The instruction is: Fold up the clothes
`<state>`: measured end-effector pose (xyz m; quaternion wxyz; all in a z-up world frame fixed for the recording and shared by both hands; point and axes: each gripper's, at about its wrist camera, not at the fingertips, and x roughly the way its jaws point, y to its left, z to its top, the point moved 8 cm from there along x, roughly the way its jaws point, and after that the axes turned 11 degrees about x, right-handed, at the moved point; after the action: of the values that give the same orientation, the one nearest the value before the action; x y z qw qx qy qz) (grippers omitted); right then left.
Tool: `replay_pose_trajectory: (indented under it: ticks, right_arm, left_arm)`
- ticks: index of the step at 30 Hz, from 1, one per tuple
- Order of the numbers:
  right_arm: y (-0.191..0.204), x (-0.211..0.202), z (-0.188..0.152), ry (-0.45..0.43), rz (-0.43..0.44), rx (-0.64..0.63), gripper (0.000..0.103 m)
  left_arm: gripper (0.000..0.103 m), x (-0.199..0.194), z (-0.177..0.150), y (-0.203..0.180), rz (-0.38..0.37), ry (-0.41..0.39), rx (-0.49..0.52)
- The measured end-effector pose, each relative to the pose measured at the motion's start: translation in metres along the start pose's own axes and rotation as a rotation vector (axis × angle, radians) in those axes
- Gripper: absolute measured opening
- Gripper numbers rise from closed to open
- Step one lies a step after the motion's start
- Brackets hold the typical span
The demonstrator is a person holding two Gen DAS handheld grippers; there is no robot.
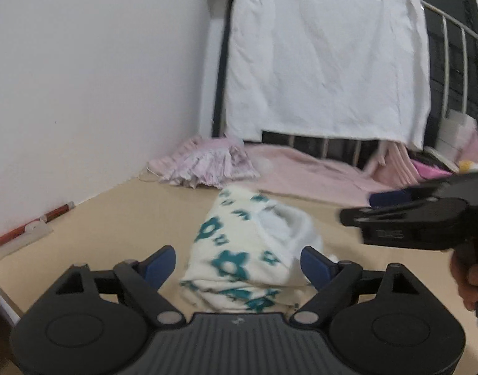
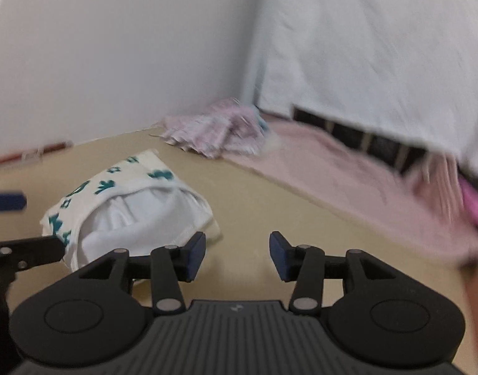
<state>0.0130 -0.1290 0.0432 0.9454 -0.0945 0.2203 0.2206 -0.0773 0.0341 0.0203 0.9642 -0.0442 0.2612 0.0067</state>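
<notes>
Folded white garment with teal flower print (image 1: pixel 242 250) lies mid beige tabletop (image 1: pixel 129 212), bare surface all round it. Left gripper (image 1: pixel 238 264) wide open, empty, jaws straddling the bundle's near end. Right gripper (image 2: pixel 237 254) wide open, empty, just beside the garment's right edge. Pink striped cloth pile (image 2: pixel 213 131) well apart, in the wall corner.

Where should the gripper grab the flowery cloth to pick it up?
Probably by its near folded edge, coming in low from the front. The flowery cloth lies bunched on the tan surface, and that edge sits between the open left gripper, offering stacked layers to pinch.
</notes>
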Motion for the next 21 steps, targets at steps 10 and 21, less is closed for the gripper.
replay_pose_trajectory:
  ticks: [10, 21]
  right_arm:
    - [0.050, 0.098, 0.052, 0.094, 0.161, -0.215, 0.067]
    - [0.050, 0.105, -0.017, 0.222, 0.182, 0.323, 0.039]
  left_arm:
    - [0.089, 0.033, -0.011, 0.008, 0.164, 0.010, -0.140]
    - [0.079, 0.016, -0.023, 0.086, 0.171, 0.041, -0.288]
